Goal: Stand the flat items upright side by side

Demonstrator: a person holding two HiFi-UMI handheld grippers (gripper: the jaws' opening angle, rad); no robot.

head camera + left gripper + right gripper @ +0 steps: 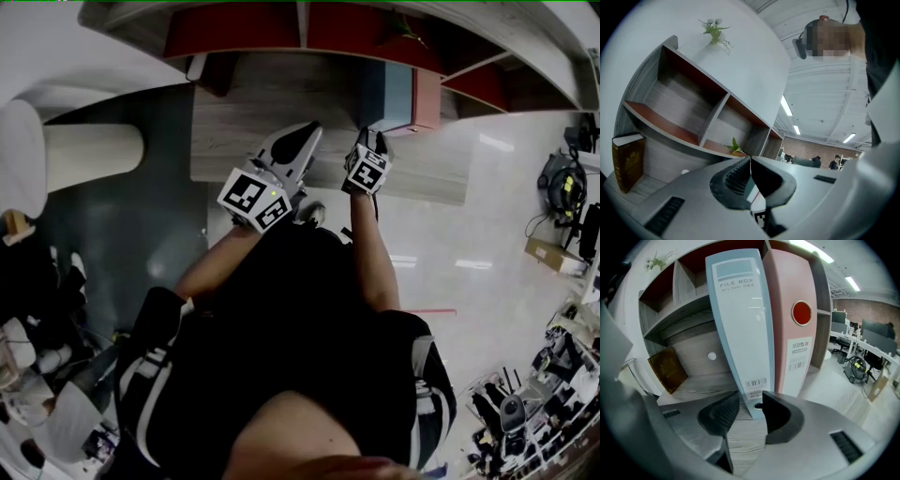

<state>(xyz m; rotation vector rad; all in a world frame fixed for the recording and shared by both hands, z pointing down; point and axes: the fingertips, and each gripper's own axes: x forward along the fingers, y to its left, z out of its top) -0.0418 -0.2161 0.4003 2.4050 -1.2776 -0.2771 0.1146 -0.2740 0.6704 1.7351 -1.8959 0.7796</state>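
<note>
A pale blue file box [740,319] stands upright on the wooden shelf board [703,380], with a pink file box [799,319] upright against its right side. My right gripper [751,401] points down at the blue box's foot, and its pads sit on either side of the spine's lower end, shut on it. In the head view both boxes [410,98] stand at the shelf's right end, just beyond the right gripper [370,155]. My left gripper [750,159] is shut and empty, held level to the left [292,150]. A brown book [668,369] stands further left.
The shelf unit [693,117] has several empty red-lined compartments above the board. A small green plant [714,30] sits on its top and another [735,147] in a lower bay. A white round column [89,155] stands left; office clutter [562,187] lies right.
</note>
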